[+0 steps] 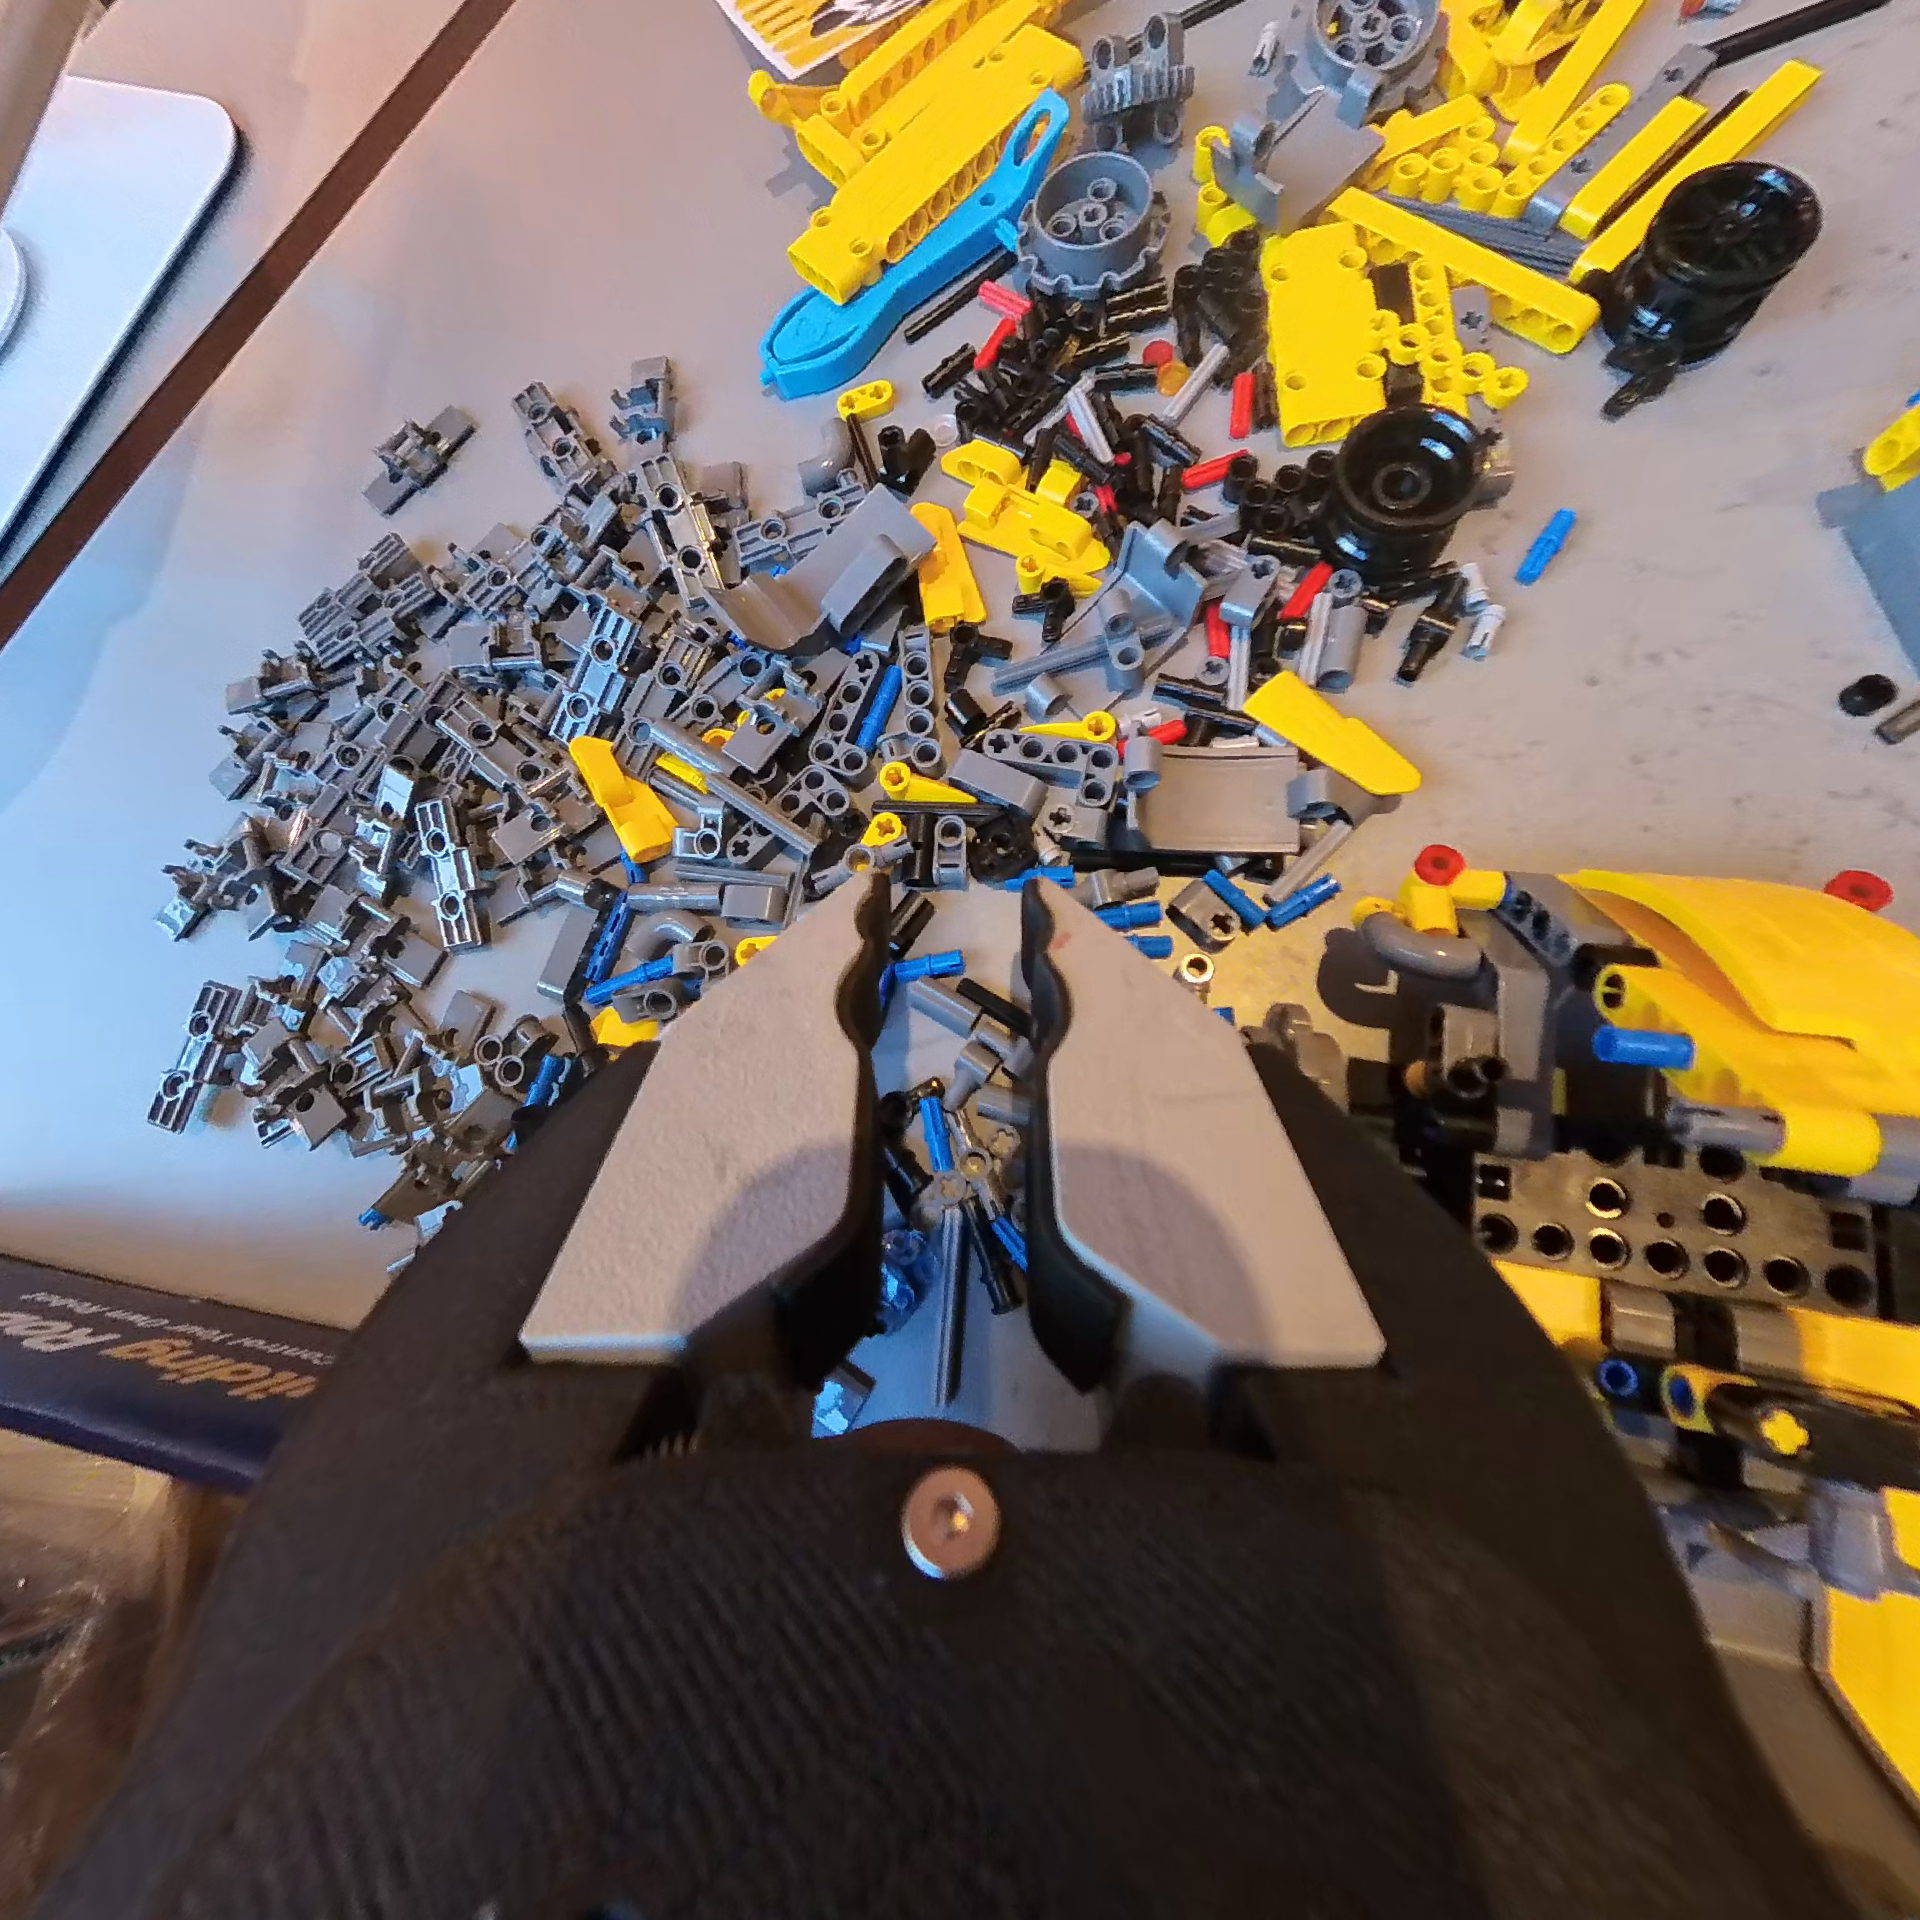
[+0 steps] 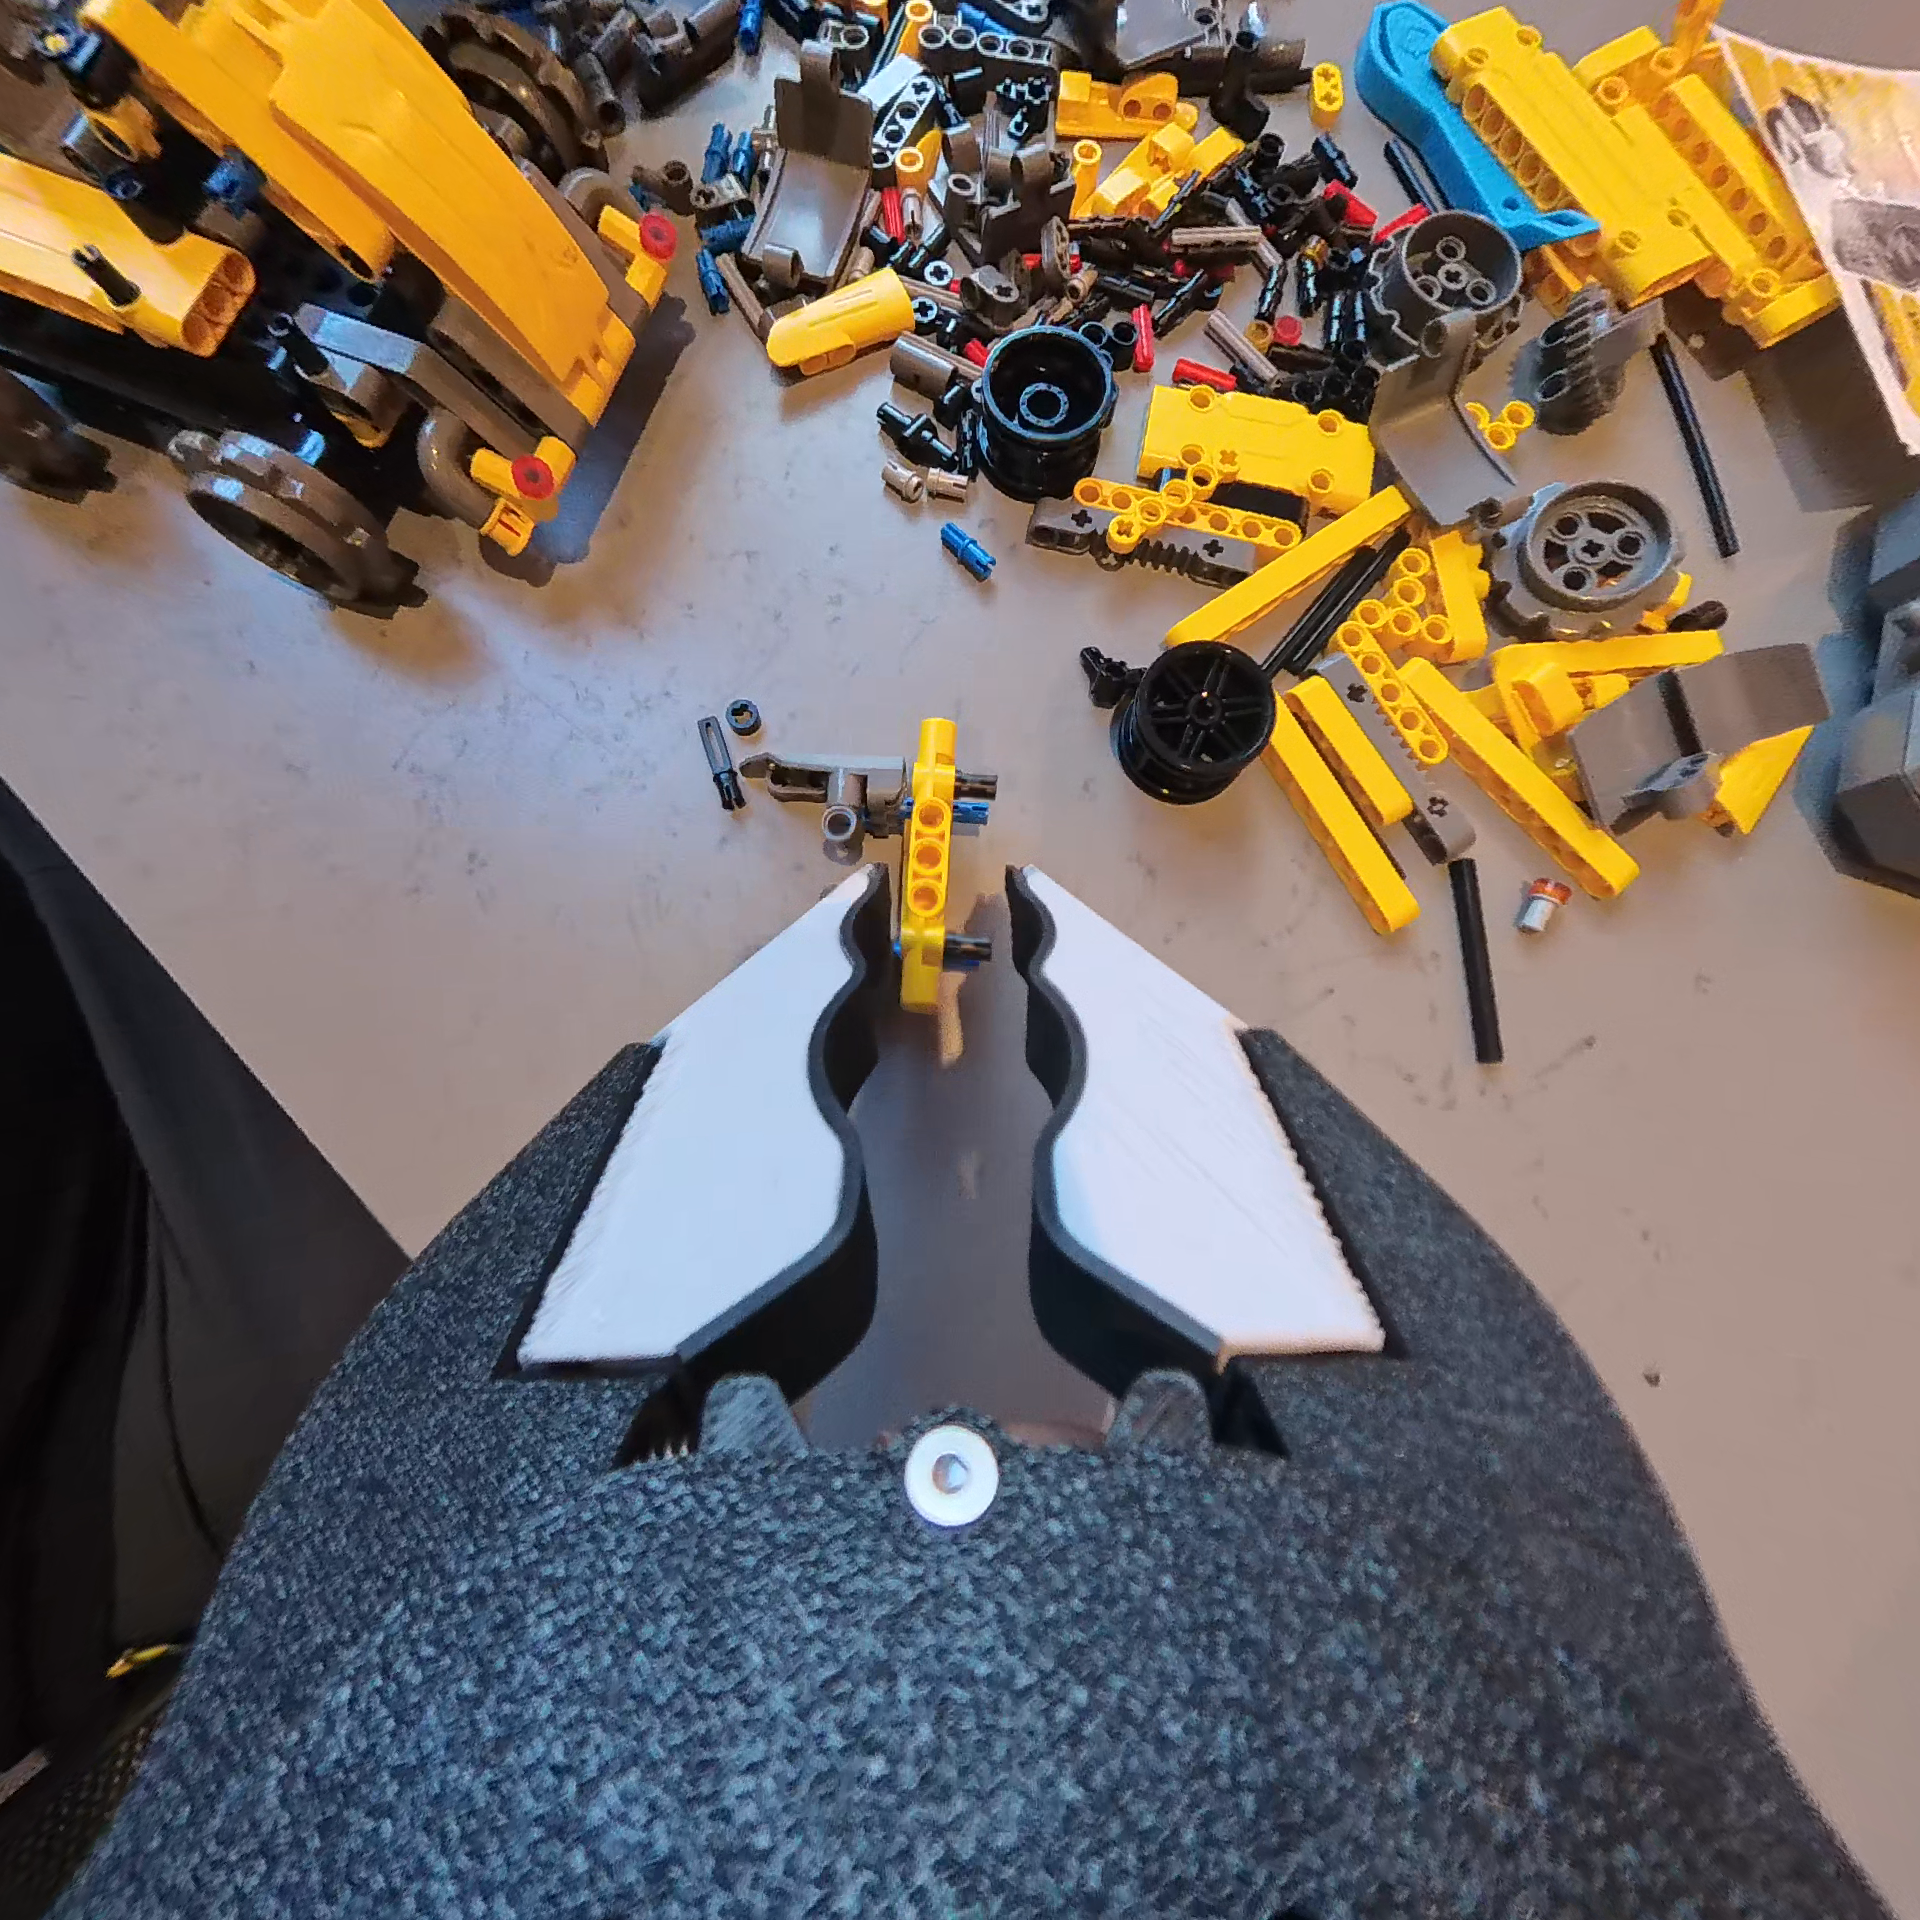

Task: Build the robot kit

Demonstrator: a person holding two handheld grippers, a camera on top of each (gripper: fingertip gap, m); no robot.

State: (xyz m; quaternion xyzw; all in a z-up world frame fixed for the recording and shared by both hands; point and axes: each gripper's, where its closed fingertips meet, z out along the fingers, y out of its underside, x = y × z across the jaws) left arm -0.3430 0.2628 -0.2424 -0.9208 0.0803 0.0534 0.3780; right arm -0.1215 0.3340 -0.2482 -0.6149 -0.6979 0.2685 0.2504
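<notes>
My left gripper (image 1: 954,891) is open and hovers low over a heap of small loose building-toy parts. Blue pins (image 1: 928,964), a black pin and thin grey axles (image 1: 951,1262) lie on the table between its fingers. A dense pile of dark grey connectors (image 1: 436,790) lies to its left. My right gripper (image 2: 945,878) is open around a short yellow holed beam (image 2: 927,862) with black and blue pins in it. A grey connector piece (image 2: 842,784) is joined to the beam's left side. I cannot tell whether the left finger touches the beam.
A partly built yellow and black vehicle (image 2: 312,208) stands far left of the right gripper and shows right of the left gripper (image 1: 1662,1039). Yellow beams (image 2: 1455,748), black wheels (image 2: 1195,717), a blue tool (image 2: 1455,135) and a printed booklet (image 2: 1849,208) lie beyond. A dark box (image 1: 135,1340) sits at the near left. My hands' fingertips stand some 25 cm from each other.
</notes>
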